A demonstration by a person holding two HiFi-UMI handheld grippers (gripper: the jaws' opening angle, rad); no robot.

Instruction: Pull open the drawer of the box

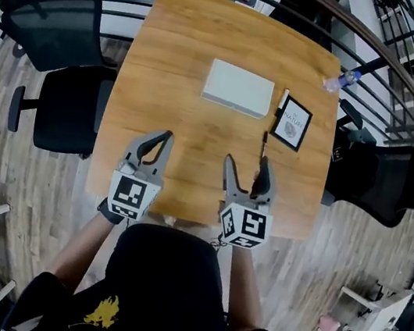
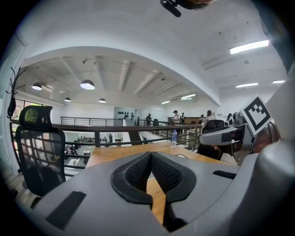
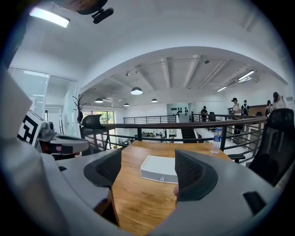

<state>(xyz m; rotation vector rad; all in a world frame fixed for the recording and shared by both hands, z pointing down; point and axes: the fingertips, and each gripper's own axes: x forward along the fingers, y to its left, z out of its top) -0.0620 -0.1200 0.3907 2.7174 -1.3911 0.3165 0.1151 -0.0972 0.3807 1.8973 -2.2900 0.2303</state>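
Observation:
A flat white box [image 1: 238,88] lies in the middle of the wooden table [image 1: 171,51]. In the right gripper view the box [image 3: 159,168] shows its front face, with a small drawer knob [image 3: 161,179] turned toward me. My right gripper [image 1: 247,162] hovers over the table's near edge, well short of the box, and its jaws [image 3: 148,166] stand open and empty, framing the box from a distance. My left gripper [image 1: 165,139] is beside it to the left, also over the near edge. Its pads [image 2: 138,173] meet at the tips with nothing between them.
A black-framed card [image 1: 292,123] lies right of the box, with a dark pen [image 1: 265,142] near my right gripper. A water bottle [image 1: 341,80] stands at the far right corner. Black office chairs [image 1: 67,104] flank the table, and a curved railing [image 1: 370,51] runs behind it.

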